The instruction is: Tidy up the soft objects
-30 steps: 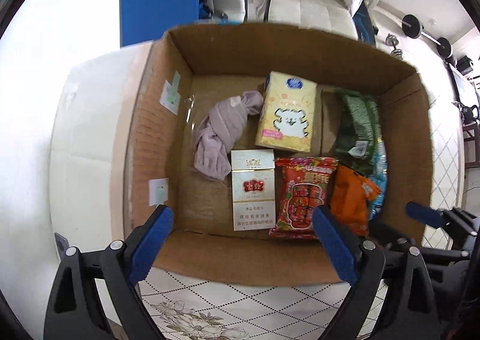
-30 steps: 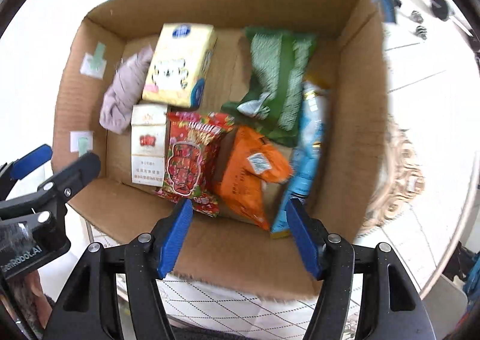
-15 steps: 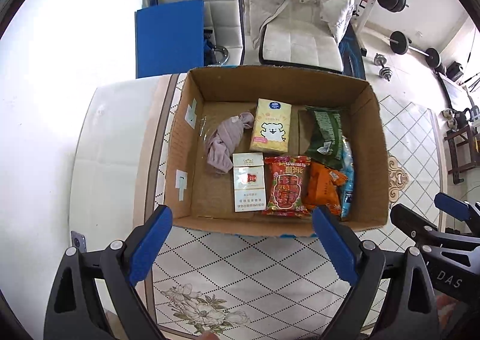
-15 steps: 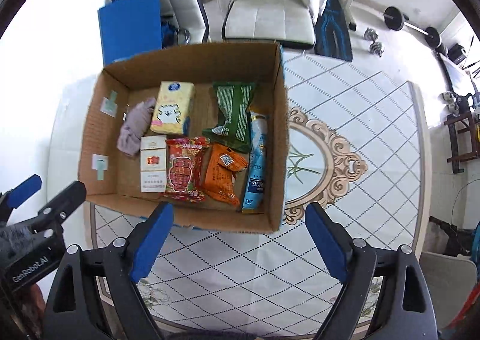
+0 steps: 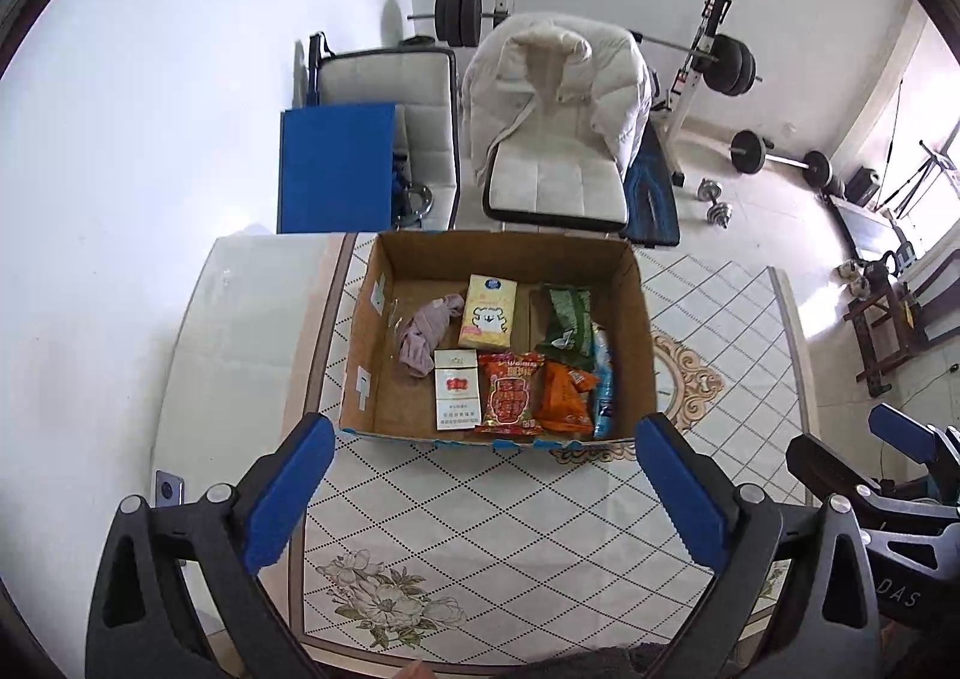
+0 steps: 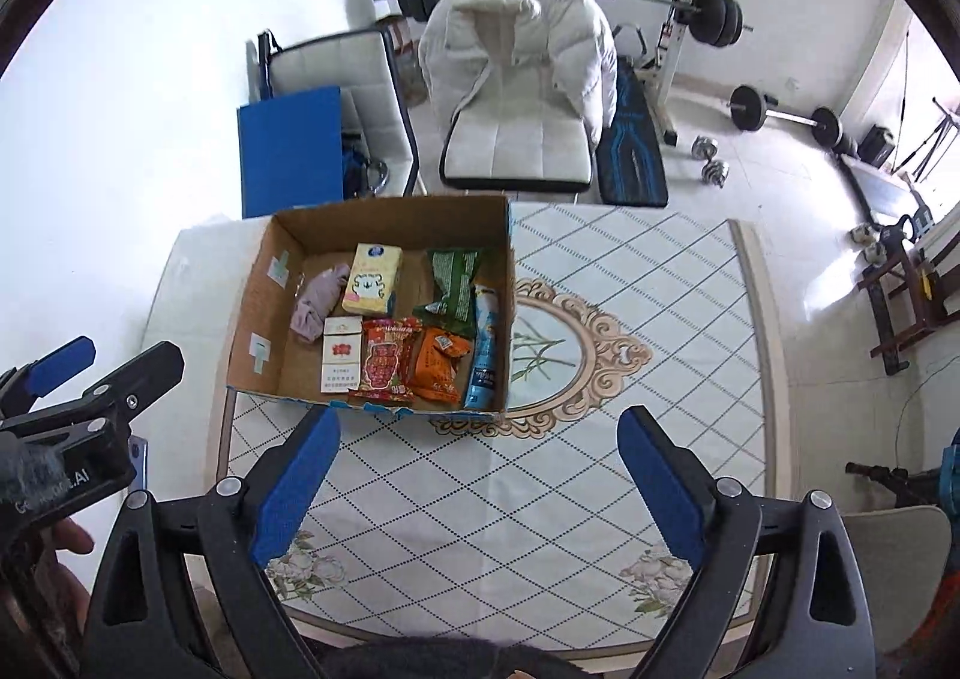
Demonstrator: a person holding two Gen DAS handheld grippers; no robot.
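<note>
An open cardboard box (image 5: pixel 637 331) (image 6: pixel 252 295) sits on the patterned table. Inside lie a mauve cloth (image 5: pixel 423 334) (image 6: pixel 315 298), a yellow tissue pack (image 5: pixel 488 312) (image 6: pixel 372 279), a white and red carton (image 5: pixel 456 390) (image 6: pixel 341 355), a red snack bag (image 5: pixel 510 394) (image 6: pixel 385 361), an orange bag (image 5: pixel 564 394) (image 6: pixel 438 364), a green bag (image 5: pixel 566 325) (image 6: pixel 454 283) and a blue packet (image 5: pixel 603 385) (image 6: pixel 485 346). My left gripper (image 5: pixel 480 490) is open and empty, held high above the table's near side. My right gripper (image 6: pixel 477 484) is open and empty beside it, also well back from the box.
The table (image 5: pixel 480 529) (image 6: pixel 630 367) has a diamond pattern and an oval medallion right of the box. Behind it stand a white chair with a puffy jacket (image 5: pixel 558 121), a second chair with a blue board (image 5: pixel 336 169), and weight equipment (image 5: pixel 720 73).
Both grippers have pulled far up and back from the box; it filled the view a second ago and now looks small. The right jaws opened wider. The box's contents have not moved.
</note>
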